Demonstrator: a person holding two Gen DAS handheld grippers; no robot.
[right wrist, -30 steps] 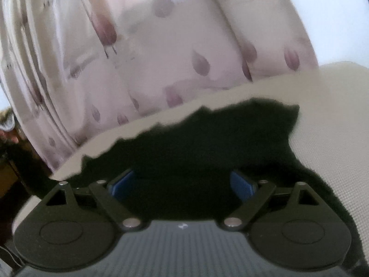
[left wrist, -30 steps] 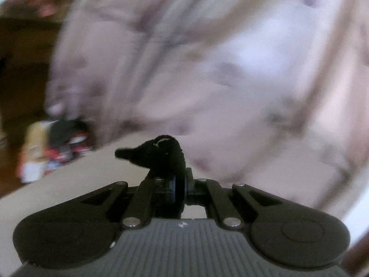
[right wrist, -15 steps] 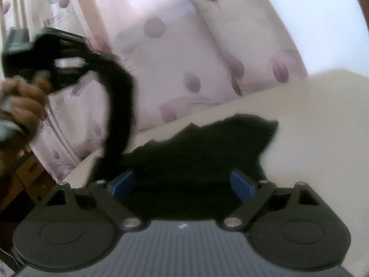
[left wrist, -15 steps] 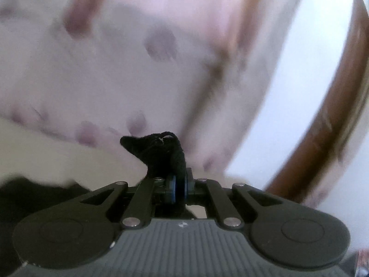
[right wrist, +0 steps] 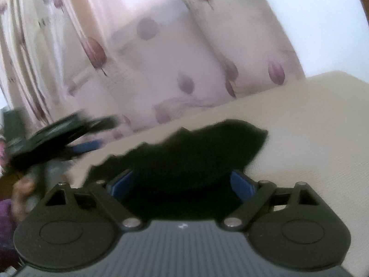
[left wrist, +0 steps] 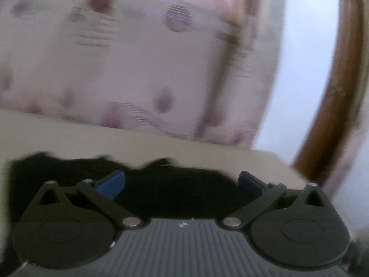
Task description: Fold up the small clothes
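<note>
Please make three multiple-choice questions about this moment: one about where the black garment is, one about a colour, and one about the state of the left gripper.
1. Where does the black garment lie?
A. on the cream surface
B. hanging on the curtain
C. on a wooden floor

2. What colour are the gripper pads?
A. red
B. blue
C. white

3. How is the left gripper?
A. shut on a sock
B. shut on nothing
C. open

Answers: 1 A, the garment is spread flat on the cream surface in front of the flowered curtain. 2 B, both views show blue pads. 3 C, its jaws have just opened and stand wide apart above the cloth.
</note>
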